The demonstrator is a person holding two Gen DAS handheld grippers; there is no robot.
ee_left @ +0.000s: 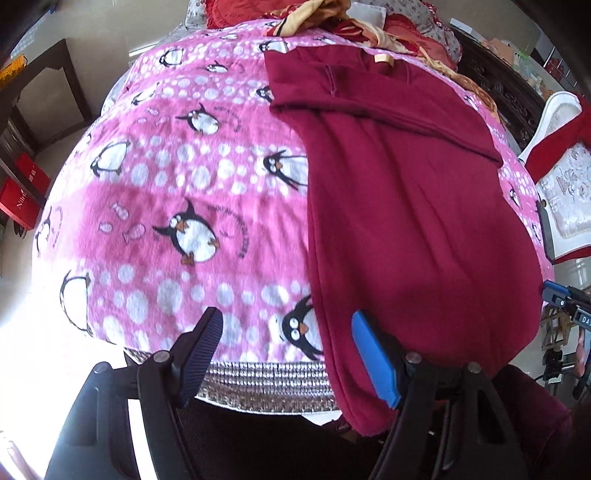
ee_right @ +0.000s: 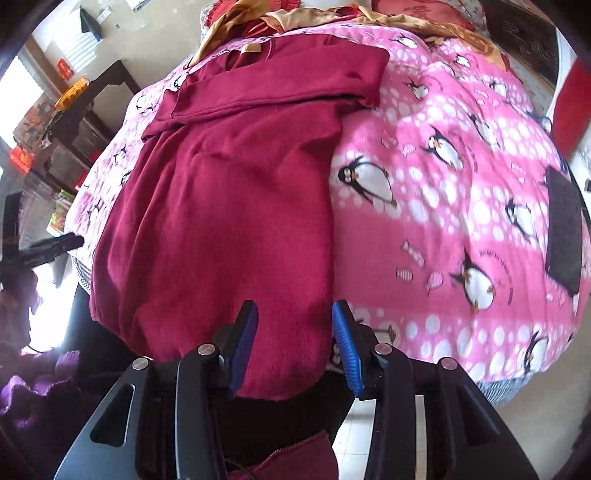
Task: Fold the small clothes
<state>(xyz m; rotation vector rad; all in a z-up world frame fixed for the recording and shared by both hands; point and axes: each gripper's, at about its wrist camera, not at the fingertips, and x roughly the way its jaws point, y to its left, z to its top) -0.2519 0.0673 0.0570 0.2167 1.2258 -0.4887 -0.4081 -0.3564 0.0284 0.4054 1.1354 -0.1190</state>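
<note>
- The maroon garment (ee_left: 417,206) looks soft, light and floppy; take its hem at the bed's (ee_left: 166,192) near edge.
- Left gripper (ee_left: 288,347) gapes empty; right gripper (ee_right: 293,343) stands open astride the hem.

A home bedroom: penguin fleece blanket (ee_left: 192,177), pillows (ee_left: 436,22), dark wooden furniture (ee_left: 48,96)

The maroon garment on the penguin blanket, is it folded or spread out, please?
Partly folded: the maroon garment has both sleeves laid across its chest.

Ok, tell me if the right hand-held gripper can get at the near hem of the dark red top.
Probably yes. The right hand-held gripper is open right over the top's near hem, which hangs over the blanket edge with nothing covering it.
</note>
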